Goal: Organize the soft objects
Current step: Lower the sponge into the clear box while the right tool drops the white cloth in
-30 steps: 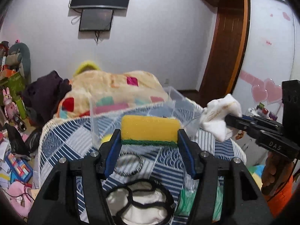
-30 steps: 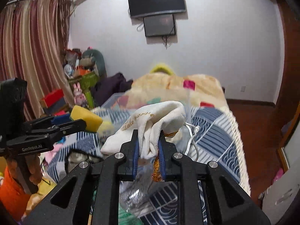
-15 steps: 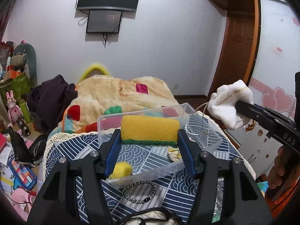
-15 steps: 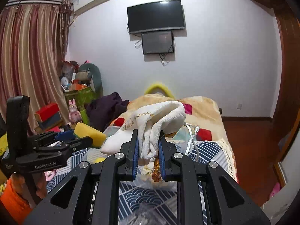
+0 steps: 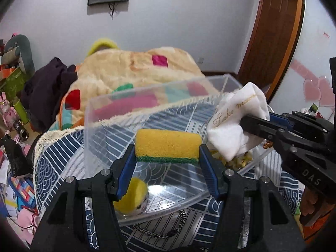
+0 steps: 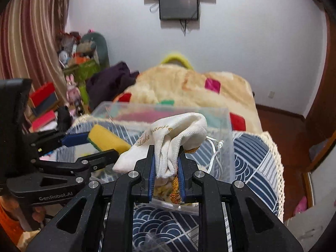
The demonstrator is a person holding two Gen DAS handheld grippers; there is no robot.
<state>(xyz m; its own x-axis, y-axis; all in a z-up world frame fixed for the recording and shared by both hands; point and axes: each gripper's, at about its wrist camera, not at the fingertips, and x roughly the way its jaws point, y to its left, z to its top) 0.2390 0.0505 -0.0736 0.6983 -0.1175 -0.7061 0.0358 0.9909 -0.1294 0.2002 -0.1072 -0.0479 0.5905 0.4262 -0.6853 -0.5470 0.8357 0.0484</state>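
My left gripper (image 5: pixel 167 159) is shut on a yellow sponge (image 5: pixel 167 145) with a green scouring layer and holds it over the open clear plastic box (image 5: pixel 117 105). My right gripper (image 6: pixel 167 161) is shut on a white cloth pouch (image 6: pixel 176 134) with gold lettering, held over the box's right end (image 6: pixel 229 147). The pouch also shows in the left wrist view (image 5: pixel 237 124), and the sponge in the right wrist view (image 6: pixel 105 139). A yellow plush toy (image 5: pixel 132 197) lies inside the box at its near left.
The box sits on a blue-and-white patterned cover (image 6: pixel 252 163). A beaded bracelet (image 5: pixel 159 231) lies in front of the box. A cream patchwork blanket (image 5: pixel 134 67) and dark clothes (image 5: pixel 48 84) lie behind. Toys and clutter (image 5: pixel 12 84) crowd the left.
Both grippers have moved forward and down over the clear box, carrying the sponge and the pouch. The box now fills the near view; the plush toy now lies under the left gripper.
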